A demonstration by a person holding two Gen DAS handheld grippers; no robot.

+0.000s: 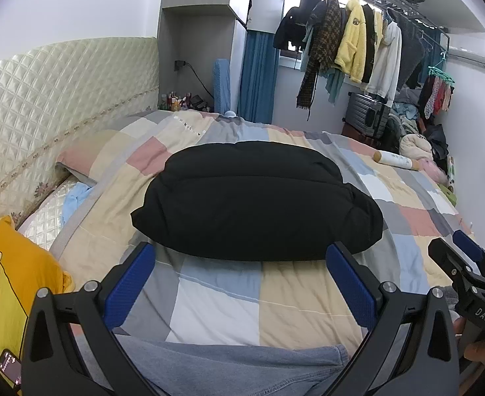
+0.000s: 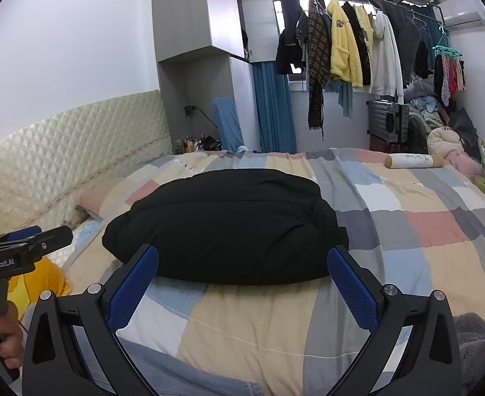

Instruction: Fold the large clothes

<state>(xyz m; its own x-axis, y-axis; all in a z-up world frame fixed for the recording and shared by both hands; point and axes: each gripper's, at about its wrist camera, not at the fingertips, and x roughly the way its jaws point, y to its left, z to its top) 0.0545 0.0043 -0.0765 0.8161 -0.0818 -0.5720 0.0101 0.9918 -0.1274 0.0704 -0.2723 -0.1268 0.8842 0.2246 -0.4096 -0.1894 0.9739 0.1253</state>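
A black puffy garment lies folded into a thick bundle in the middle of the bed; it also shows in the right wrist view. My left gripper is open and empty, held just short of the bundle's near edge. My right gripper is open and empty, also just short of the near edge. The right gripper shows at the right edge of the left wrist view. The left gripper shows at the left edge of the right wrist view.
The bed has a patchwork checked quilt and a quilted cream headboard on the left. A yellow garment lies at the near left. A white cylinder lies at the far right. Clothes hang on a rack behind.
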